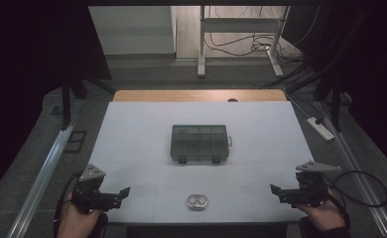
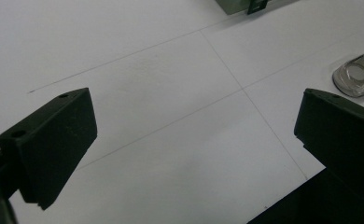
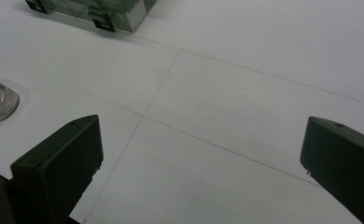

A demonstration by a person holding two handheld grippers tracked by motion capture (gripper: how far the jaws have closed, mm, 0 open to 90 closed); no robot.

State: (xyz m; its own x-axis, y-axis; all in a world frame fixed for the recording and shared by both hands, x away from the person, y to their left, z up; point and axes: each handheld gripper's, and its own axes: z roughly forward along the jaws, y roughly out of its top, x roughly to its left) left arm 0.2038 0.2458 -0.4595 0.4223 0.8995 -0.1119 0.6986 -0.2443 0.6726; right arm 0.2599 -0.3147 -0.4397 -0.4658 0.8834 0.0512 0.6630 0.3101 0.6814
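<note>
Clear plastic case (image 1: 197,202) lay between the left gripper (image 1: 125,191) and right gripper (image 1: 275,189), apart from both. Both jaw pairs stood wide open, empty. A compartment box (image 1: 199,143) sat beyond them

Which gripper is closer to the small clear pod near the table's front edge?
Left, slightly. The left gripper is to the left of the clear pod; the right gripper is to its right, a bit farther off.

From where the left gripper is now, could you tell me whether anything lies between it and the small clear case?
Nothing visible does. The left gripper is open, and bare white table lies between it and the small clear case, which sits apart from the compartment box.
</note>
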